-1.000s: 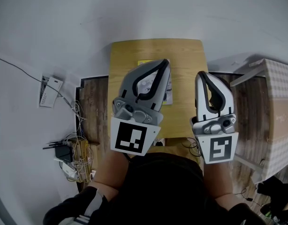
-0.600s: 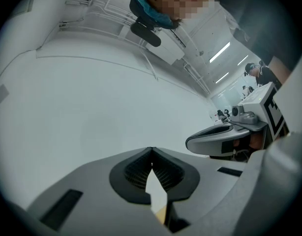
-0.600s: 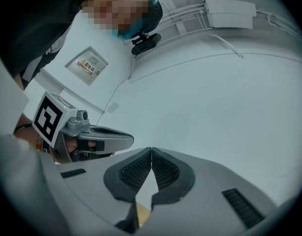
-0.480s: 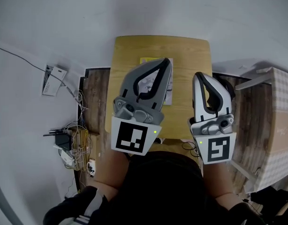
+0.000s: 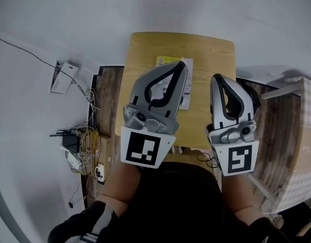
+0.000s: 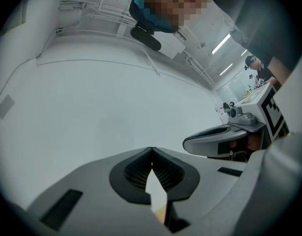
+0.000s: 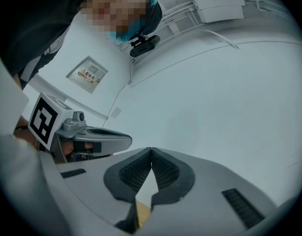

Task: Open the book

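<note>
On the floor at your far left, a tangle of wires and small black boxes (image 5: 79, 151) lies against the white wall. You hold your left grey two-jaw gripper (image 5: 181, 66) over the light wooden table with rounded corners (image 5: 211, 49). Its ribbed black pads are pressed together at the tips with nothing between them. Beneath it, a thin white booklet with a yellow strip at its far edge (image 5: 188, 83) lies flat on the tabletop, mostly covered from your head view by that gripper. Just to the right, your right grey two-jaw gripper (image 5: 219, 78) hangs over bare wood beside the booklet, its pads likewise pressed together and empty. Both grippers sit apart from the booklet.
</note>
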